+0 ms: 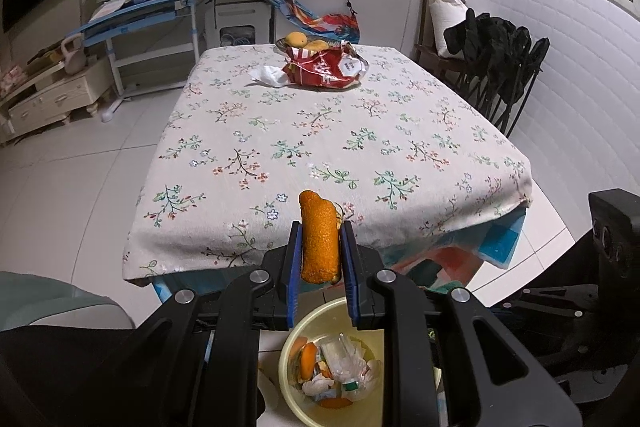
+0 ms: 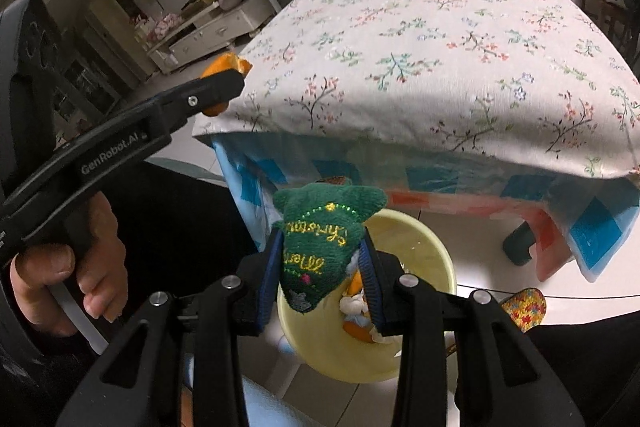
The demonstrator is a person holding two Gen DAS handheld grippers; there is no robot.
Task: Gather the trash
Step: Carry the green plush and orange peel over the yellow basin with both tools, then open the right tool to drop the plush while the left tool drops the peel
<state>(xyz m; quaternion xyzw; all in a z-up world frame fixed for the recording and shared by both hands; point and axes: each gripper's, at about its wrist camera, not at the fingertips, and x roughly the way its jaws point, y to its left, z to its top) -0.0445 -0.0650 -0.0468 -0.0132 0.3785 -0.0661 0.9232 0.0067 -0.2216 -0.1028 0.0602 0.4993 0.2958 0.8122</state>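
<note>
Left gripper [image 1: 320, 247]: clenched on an orange peel [image 1: 319, 239], which stands upright between the blue pads in the lower middle of the left wrist view; in the right wrist view the same gripper [image 2: 224, 83] comes in from the left edge, the peel [image 2: 224, 67] poking out past its tip beside the table's near left corner.
Right gripper [image 2: 320, 259]: grasping a green plush [image 2: 320, 247] with yellow stitched lettering, lower middle of the right wrist view; the plush bulges out above the pads.
Hand [image 2: 68, 275]: wrapped round the left gripper's handle, lower left of the right wrist view.
Bin [image 1: 292, 379]: pale yellow, round, on the floor at the bottom of the left wrist view, directly below the peel; it holds orange peel pieces, clear plastic and crumpled paper. In the right wrist view the bin [image 2: 432, 247] sits under and behind the plush.
Table [image 1: 360, 147]: covered with a floral cloth, fills the middle of both views.
Red wrapper [image 1: 324, 71]: crumpled, at the far end of the table, upper middle of the left wrist view.
Tissue [image 1: 268, 75]: white, touching the wrapper's left side.
Fruit [image 1: 296, 39]: yellow, in a dish just behind the wrapper.
</note>
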